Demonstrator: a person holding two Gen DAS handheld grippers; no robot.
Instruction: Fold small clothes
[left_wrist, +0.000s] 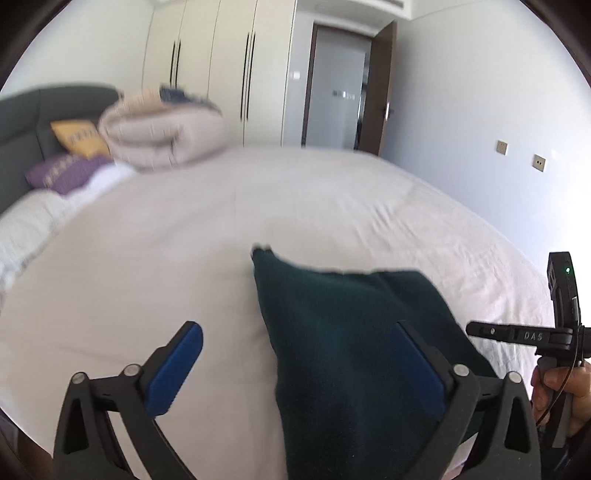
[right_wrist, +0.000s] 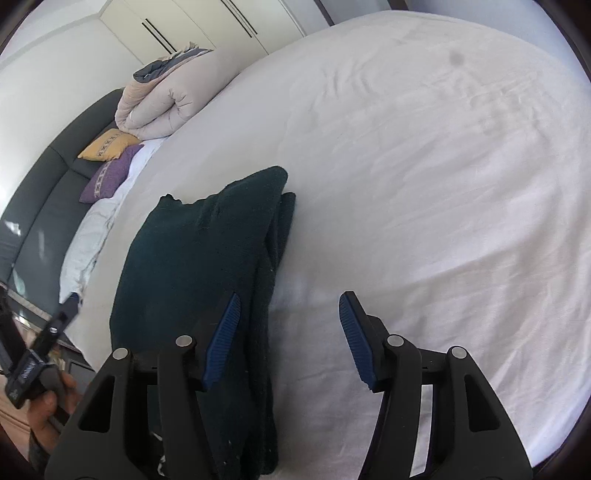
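The bed (right_wrist: 424, 155) fills most of what you see: a wide white sheet, lightly creased, running away from you toward the cream wardrobe doors (left_wrist: 229, 74) and an open doorway (left_wrist: 340, 92) at the far wall. At the head end stands a dark grey headboard (right_wrist: 48, 192), with a rolled beige duvet (right_wrist: 166, 99) on the bed in front of it. Just beside the duvet lie a yellow cushion (right_wrist: 107, 146) and a purple cushion (right_wrist: 110, 173), touching each other, with a white pillow (right_wrist: 88, 240) nearer to you.

The dark green garment (right_wrist: 199, 258) lies on the sheet close in front of you, folded into a thick stack of layers with its edges showing along the right side in the right wrist view. It lies between your two tools.

Your left gripper (left_wrist: 295, 362) stands spread wide, both blue pads clear of the cloth; the garment's near end shows in the gap between them but nothing presses on it. Your right gripper (right_wrist: 291, 332) stands partly apart, empty, its left pad just over the garment's right edge and its right pad over bare sheet; you hold nothing with it either. Each tool's black handle shows at the edge of the other's view, with part of your hand (left_wrist: 569, 384) wrapped around it.
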